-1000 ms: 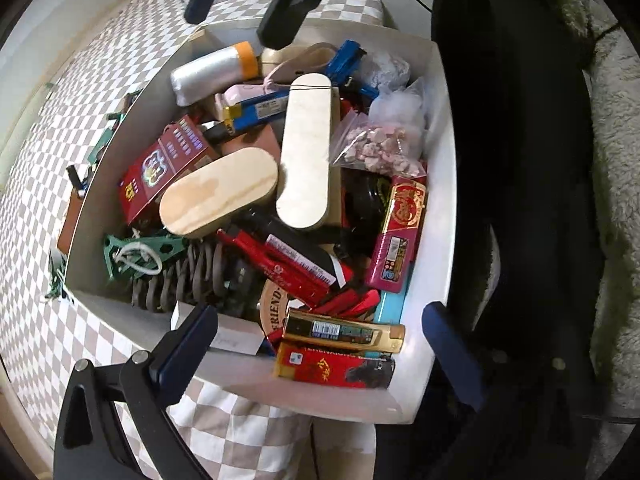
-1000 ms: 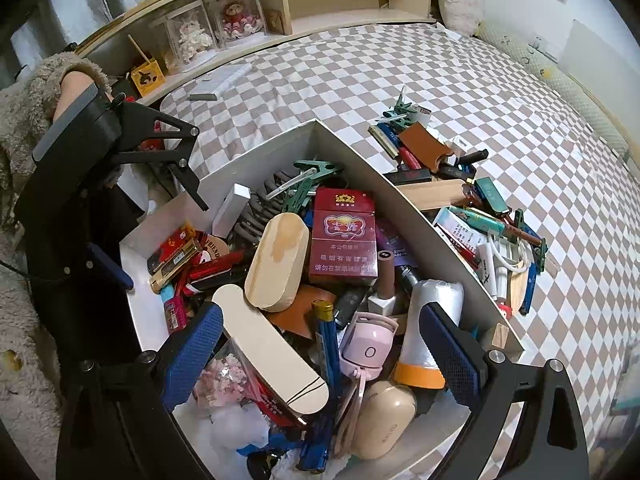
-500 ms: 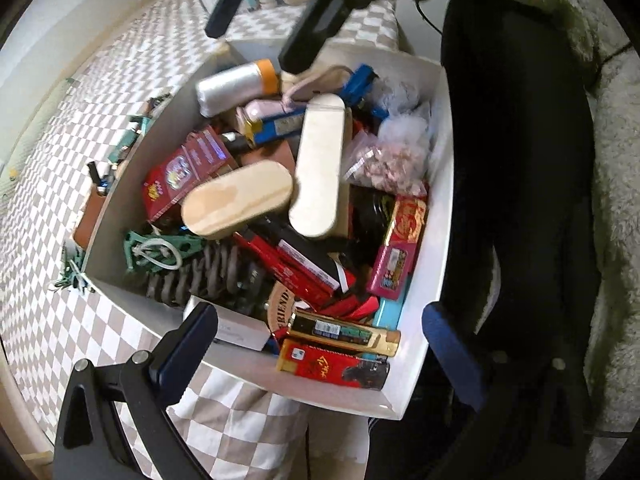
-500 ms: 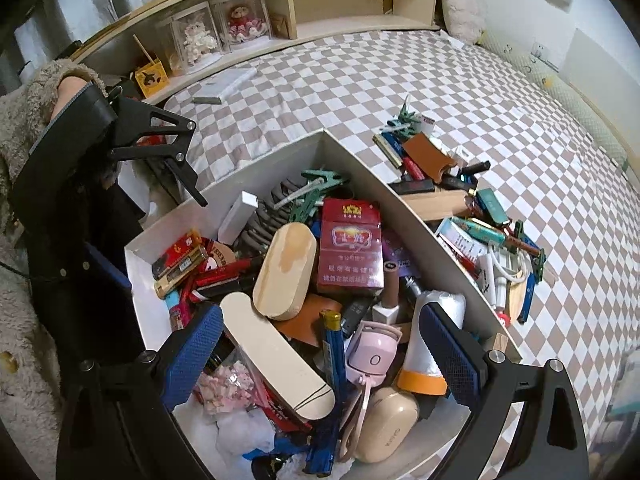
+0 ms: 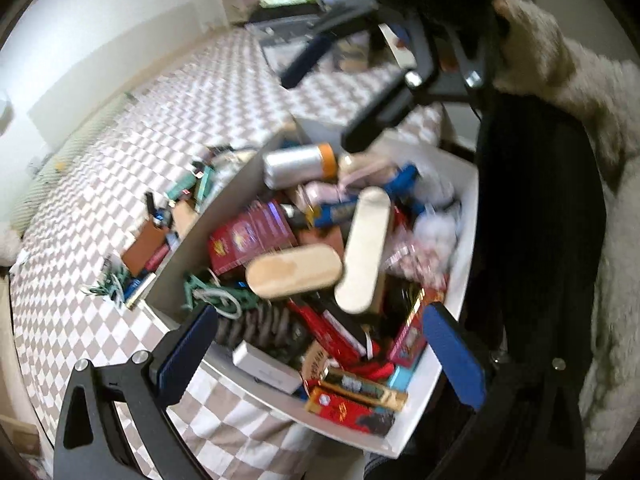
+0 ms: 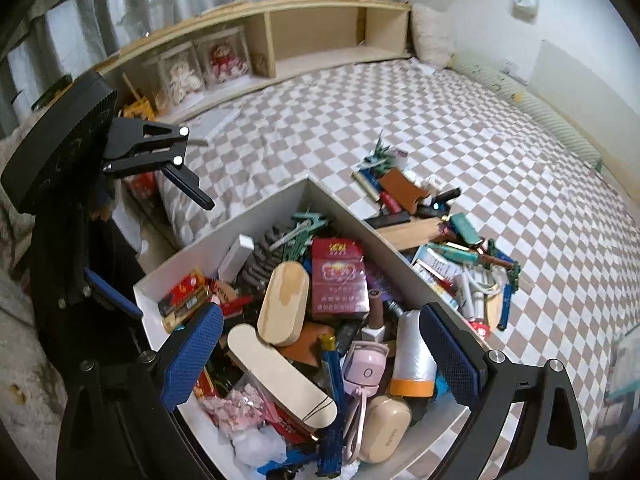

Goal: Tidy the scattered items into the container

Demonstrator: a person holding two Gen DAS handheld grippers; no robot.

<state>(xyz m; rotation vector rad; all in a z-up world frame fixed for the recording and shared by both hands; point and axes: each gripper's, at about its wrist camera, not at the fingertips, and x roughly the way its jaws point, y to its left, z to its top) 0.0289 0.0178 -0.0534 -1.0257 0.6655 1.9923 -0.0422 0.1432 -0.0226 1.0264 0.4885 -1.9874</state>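
Note:
A white box (image 6: pixel 208 248) (image 5: pixel 466 280) sits on the checkered bed, piled with items: wooden oval pieces (image 6: pixel 284 304), a red cigarette pack (image 6: pixel 340 284), a silver pouch (image 6: pixel 412 356). Several scattered items (image 6: pixel 440 248) (image 5: pixel 160 236) lie on the bed just outside the box wall. My right gripper (image 6: pixel 324 364) is open and empty above the box's near end. My left gripper (image 5: pixel 320 352) is open and empty above the box's other end. Each gripper shows in the other's view: the left gripper (image 6: pixel 160 156) and the right gripper (image 5: pixel 340 92).
The checkered bed cover (image 6: pixel 400 120) stretches beyond the box. A wooden shelf (image 6: pixel 280 40) with plush toys runs along the far side. A pillow (image 6: pixel 432 36) lies in the corner. A fleece sleeve (image 5: pixel 580 120) is at the right of the left wrist view.
Both grippers have lifted and drawn back from the box, so more of the bed shows. The left wrist view swung and is blurred. The box contents have not moved.

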